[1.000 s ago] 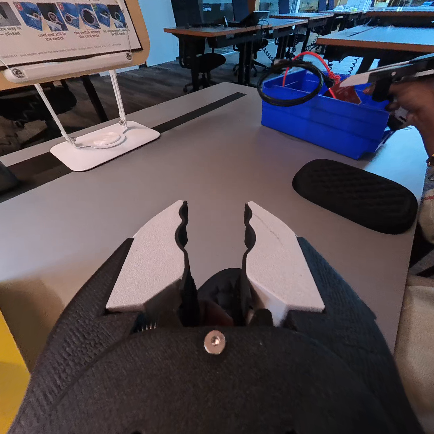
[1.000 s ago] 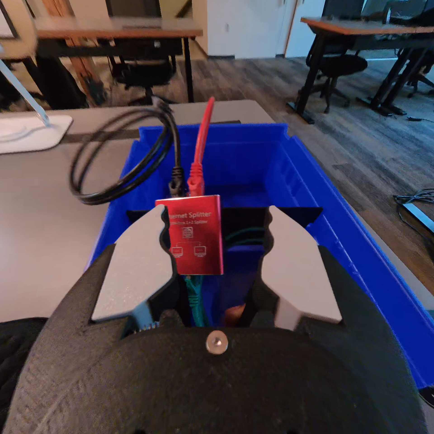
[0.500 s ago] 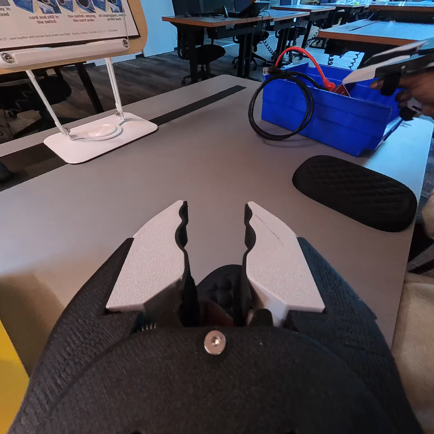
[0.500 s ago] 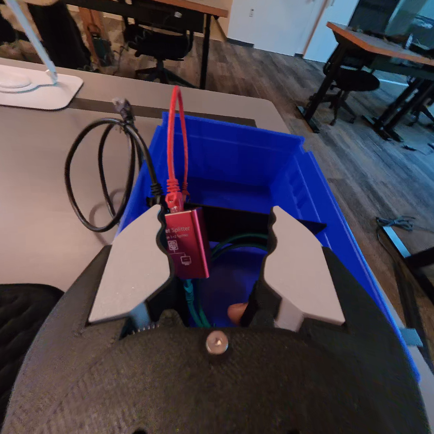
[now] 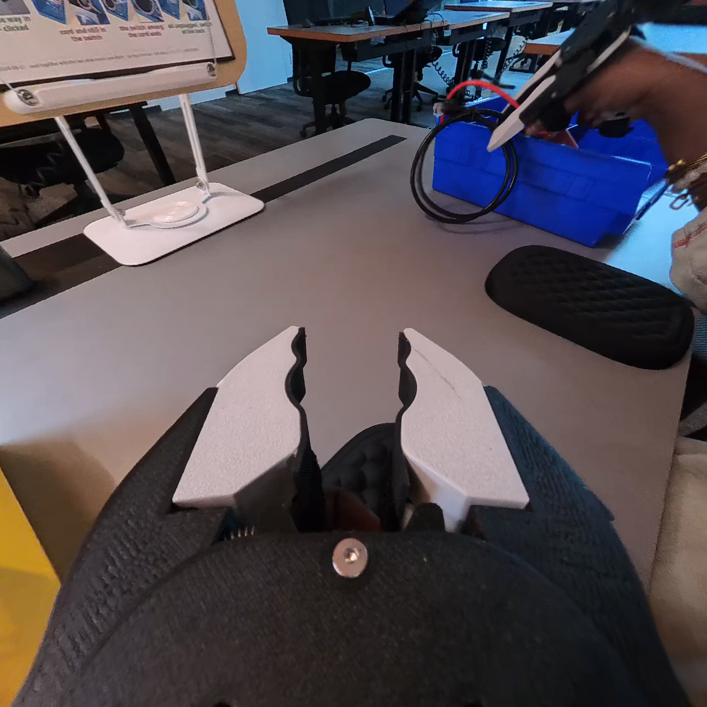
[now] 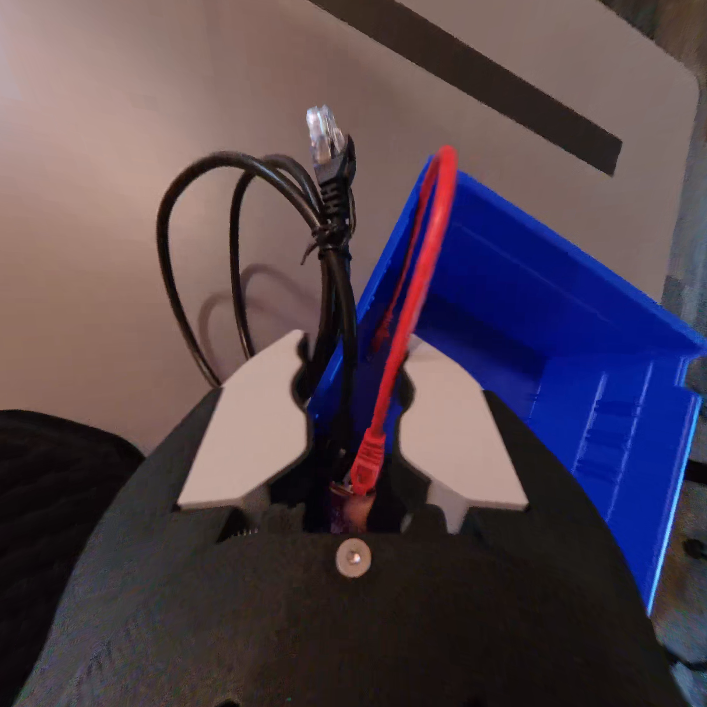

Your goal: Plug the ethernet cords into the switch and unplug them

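Two cords, black cord [image 6: 336, 306] and red cord [image 6: 417, 306], rise between the apart right tool [image 6: 354, 346] above the blue bin [image 6: 574, 382], the left tool [image 5: 352, 336] waits apart and empty, so gripping seems next.

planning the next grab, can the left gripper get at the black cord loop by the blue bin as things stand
Probably yes. The left gripper has open, empty jaws, and only bare table lies between it and the black cord. The right gripper hangs close over that loop, though.

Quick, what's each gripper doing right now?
Left gripper: open, empty, over the table.
Right gripper: open around the black cord and red cord, gripping nothing.
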`<state>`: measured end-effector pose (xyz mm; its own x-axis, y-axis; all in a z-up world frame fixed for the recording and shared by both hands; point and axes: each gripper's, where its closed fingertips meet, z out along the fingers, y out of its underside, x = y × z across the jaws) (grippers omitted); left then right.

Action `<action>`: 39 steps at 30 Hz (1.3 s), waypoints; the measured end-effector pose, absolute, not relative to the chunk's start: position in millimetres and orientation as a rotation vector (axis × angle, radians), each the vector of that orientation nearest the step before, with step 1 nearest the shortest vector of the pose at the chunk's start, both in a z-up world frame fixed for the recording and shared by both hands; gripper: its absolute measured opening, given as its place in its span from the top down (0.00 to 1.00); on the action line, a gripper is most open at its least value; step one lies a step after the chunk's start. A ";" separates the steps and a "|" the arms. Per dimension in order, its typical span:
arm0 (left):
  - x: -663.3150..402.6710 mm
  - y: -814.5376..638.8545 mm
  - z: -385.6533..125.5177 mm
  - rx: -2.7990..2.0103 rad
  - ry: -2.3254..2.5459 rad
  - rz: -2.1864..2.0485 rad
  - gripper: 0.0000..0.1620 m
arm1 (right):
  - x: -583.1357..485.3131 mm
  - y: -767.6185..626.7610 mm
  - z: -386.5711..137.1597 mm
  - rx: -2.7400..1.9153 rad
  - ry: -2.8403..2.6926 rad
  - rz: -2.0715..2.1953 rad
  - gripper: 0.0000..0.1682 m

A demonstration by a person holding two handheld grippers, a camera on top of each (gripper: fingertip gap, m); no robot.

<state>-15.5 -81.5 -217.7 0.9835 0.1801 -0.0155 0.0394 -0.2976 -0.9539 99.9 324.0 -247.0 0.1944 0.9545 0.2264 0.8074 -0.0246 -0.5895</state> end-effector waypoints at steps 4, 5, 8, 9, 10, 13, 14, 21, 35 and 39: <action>-22.6 -87.0 -217.6 -1.858 -0.188 0.139 0.72 | 91.3 315.0 -230.0 -1.799 -1.535 0.617 0.89; -23.6 -87.8 -218.0 -1.857 -0.192 0.137 0.72 | 91.4 313.6 -222.2 -1.789 -1.469 0.747 0.90; -24.2 -88.1 -219.3 -1.856 -0.194 0.133 0.72 | 98.0 315.1 -196.4 -1.746 -1.231 1.136 0.95; -23.8 -87.7 -219.8 -1.857 -0.192 0.133 0.72 | 102.5 319.0 -188.4 -1.719 -1.149 1.219 0.95; -23.4 -87.1 -220.0 -1.858 -0.188 0.134 0.72 | 108.1 324.3 -181.7 -1.694 -1.078 1.269 0.95; -20.4 -84.3 -220.0 -1.861 -0.175 0.132 0.72 | 125.9 340.0 -167.7 -1.641 -0.940 1.302 0.96; -19.4 -83.6 -220.0 -1.863 -0.170 0.133 0.72 | 132.1 346.2 -163.4 -1.631 -0.887 1.304 0.96; -14.6 -80.3 -219.2 -1.874 -0.142 0.147 0.72 | 188.7 408.4 -167.3 -1.695 -0.580 0.958 0.97; -11.0 -76.7 -221.3 -1.886 -0.123 0.152 0.72 | 191.2 405.9 -231.6 -2.050 -1.051 0.613 0.87; -14.1 -79.6 -216.6 -1.881 -0.134 0.187 0.72 | 193.6 397.6 -222.5 -1.970 -1.086 0.495 0.53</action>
